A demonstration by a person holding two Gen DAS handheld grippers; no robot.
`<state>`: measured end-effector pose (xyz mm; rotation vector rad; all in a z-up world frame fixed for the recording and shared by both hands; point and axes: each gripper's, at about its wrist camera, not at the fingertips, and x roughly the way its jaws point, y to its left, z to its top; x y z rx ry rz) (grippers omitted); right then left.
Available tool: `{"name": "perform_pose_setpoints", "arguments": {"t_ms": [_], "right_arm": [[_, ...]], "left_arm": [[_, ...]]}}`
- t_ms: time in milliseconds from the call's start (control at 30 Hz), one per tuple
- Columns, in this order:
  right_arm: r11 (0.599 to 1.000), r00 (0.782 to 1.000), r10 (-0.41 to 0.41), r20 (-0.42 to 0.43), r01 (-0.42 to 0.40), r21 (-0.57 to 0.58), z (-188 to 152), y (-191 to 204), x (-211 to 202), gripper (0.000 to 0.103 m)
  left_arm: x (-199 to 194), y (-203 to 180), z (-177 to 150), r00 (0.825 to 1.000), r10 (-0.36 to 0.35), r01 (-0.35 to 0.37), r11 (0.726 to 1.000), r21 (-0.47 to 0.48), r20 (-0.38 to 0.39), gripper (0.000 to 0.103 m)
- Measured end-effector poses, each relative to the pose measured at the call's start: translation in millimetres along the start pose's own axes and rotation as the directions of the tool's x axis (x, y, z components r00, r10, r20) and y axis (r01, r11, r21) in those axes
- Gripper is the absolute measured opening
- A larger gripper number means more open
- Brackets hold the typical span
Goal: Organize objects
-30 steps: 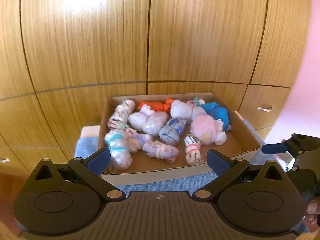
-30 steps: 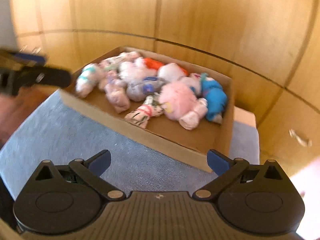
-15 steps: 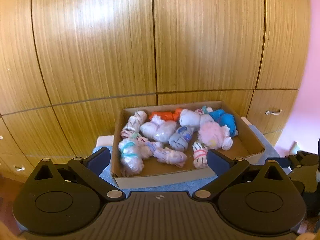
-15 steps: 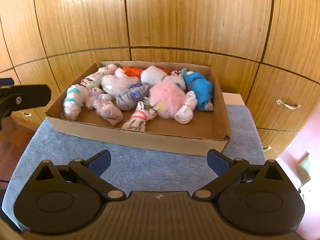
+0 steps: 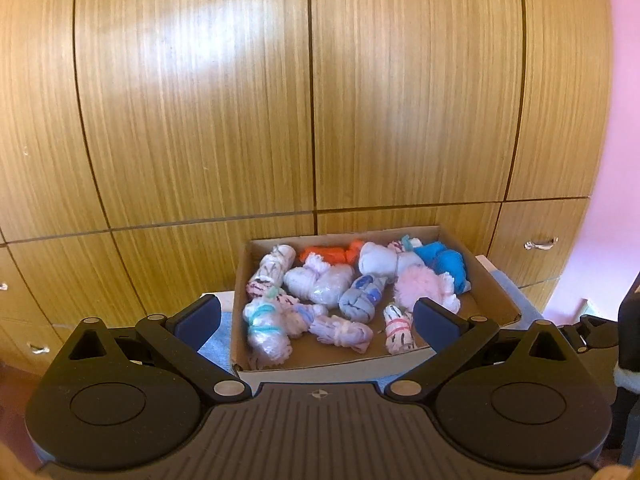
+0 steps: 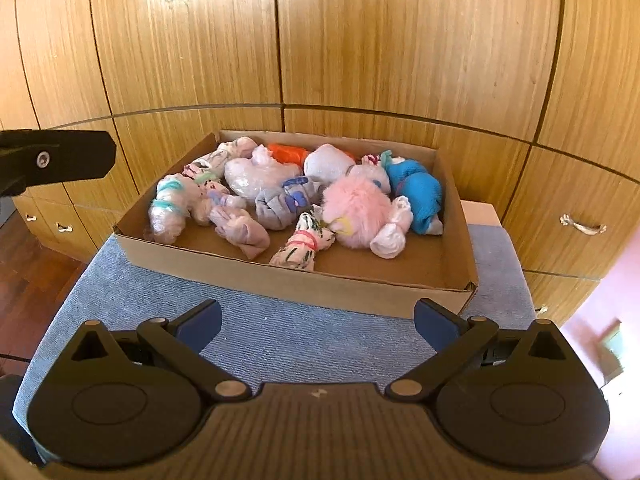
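A shallow cardboard box (image 6: 304,286) (image 5: 496,300) sits on a blue cloth-covered surface (image 6: 256,332). It holds several rolled sock bundles: a fluffy pink one (image 6: 356,212) (image 5: 420,286), a blue one (image 6: 416,194) (image 5: 444,262), an orange one (image 6: 286,152) (image 5: 328,252), a grey one (image 6: 280,204) (image 5: 360,300). My left gripper (image 5: 316,312) is open and empty, back from the box's near wall. My right gripper (image 6: 318,316) is open and empty over the blue cloth, short of the box. The left gripper's finger (image 6: 60,158) shows at the right wrist view's left edge.
Wooden cabinet doors (image 5: 312,100) rise right behind the box. Drawers with metal handles (image 6: 582,226) stand at the right, and more handles (image 6: 64,227) low at the left. Dark wood floor (image 6: 32,272) lies left of the blue surface. A pink wall (image 5: 616,160) is at far right.
Both grippers have pulled back and risen; the box now looks smaller in the left wrist view. The right wrist view has swung to face the box squarely. Both stay open.
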<state>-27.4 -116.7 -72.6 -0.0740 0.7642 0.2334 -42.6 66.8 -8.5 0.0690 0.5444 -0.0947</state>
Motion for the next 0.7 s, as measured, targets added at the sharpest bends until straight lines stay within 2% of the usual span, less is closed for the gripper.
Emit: {"name": "perform_pose_setpoints", "arguments": {"t_ms": [400, 533, 700], "right_arm": [[1.000, 1.000, 0.005, 0.015, -0.005, -0.008, 4.0, 4.0, -2.0, 0.102], [1.000, 1.000, 0.008, 0.015, -0.007, -0.015, 2.7, 6.3, -1.0, 0.102], [1.000, 1.000, 0.012, 0.021, -0.012, -0.004, 3.8, 6.2, -2.0, 0.102]], "left_arm": [[0.1, 1.5, 2.0, 1.000, 0.009, -0.009, 1.000, -0.002, -0.002, 0.103], [-3.6, 3.3, 1.1, 1.000, 0.012, -0.012, 1.000, -0.004, 0.024, 0.103], [-3.8, 1.9, 1.1, 0.999, 0.042, -0.043, 0.999, 0.012, 0.023, 0.103]]}}
